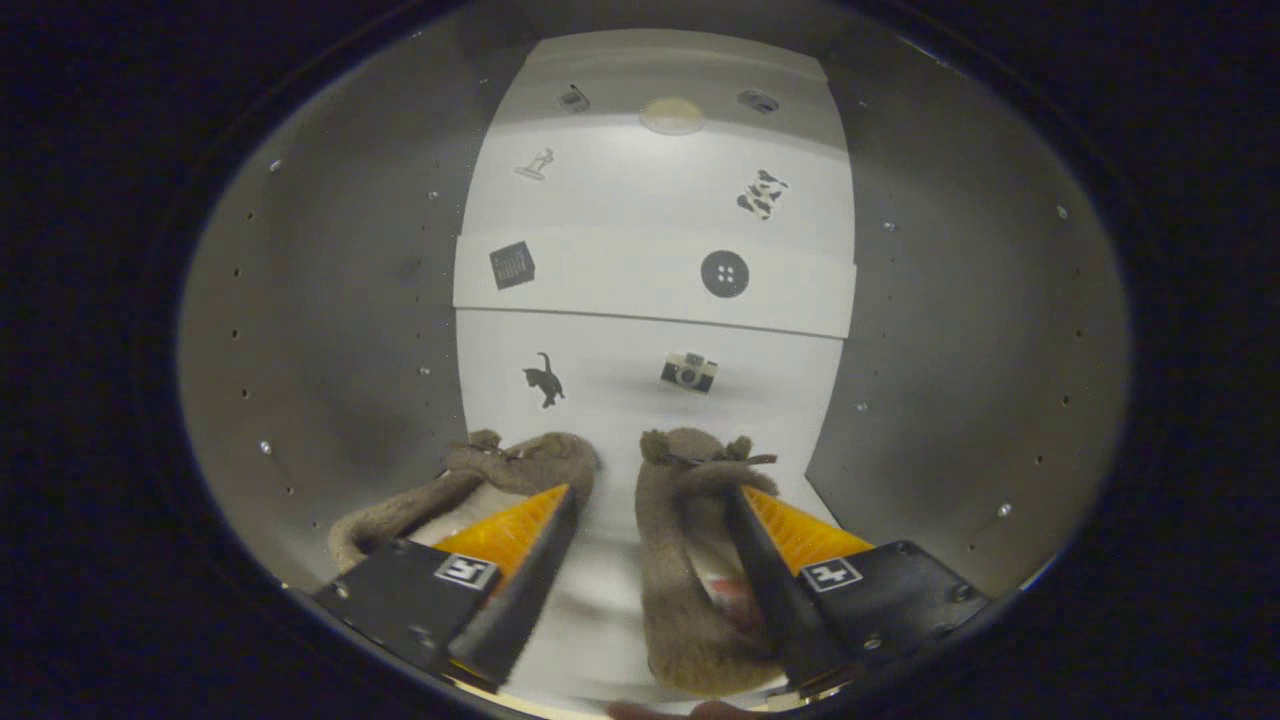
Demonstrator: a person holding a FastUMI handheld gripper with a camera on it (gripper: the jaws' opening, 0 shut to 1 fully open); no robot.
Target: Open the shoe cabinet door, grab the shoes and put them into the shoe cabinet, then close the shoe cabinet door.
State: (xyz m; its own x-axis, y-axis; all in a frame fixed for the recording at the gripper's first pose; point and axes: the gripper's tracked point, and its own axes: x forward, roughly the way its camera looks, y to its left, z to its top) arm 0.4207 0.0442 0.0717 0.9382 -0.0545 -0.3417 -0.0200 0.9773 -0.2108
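Observation:
I am looking into the shoe cabinet (330, 330), which has grey side walls and a white back. Two brown fuzzy shoes rest side by side on its white floor. The left shoe (520, 462) lies under my left finger. My right finger crosses the opening of the right shoe (680, 560). My gripper (652, 495) is open, its fingers spread wide. Between them show the bare floor and the right shoe's inner side. Neither finger presses on anything that I can see.
The white back panel (650, 290) rises just beyond the shoes in stepped sections, with small stickers such as a cat (545, 380) and a camera (688, 371). The grey right wall (960, 350) stands close beside the right finger. A round disc (672, 115) sits high up.

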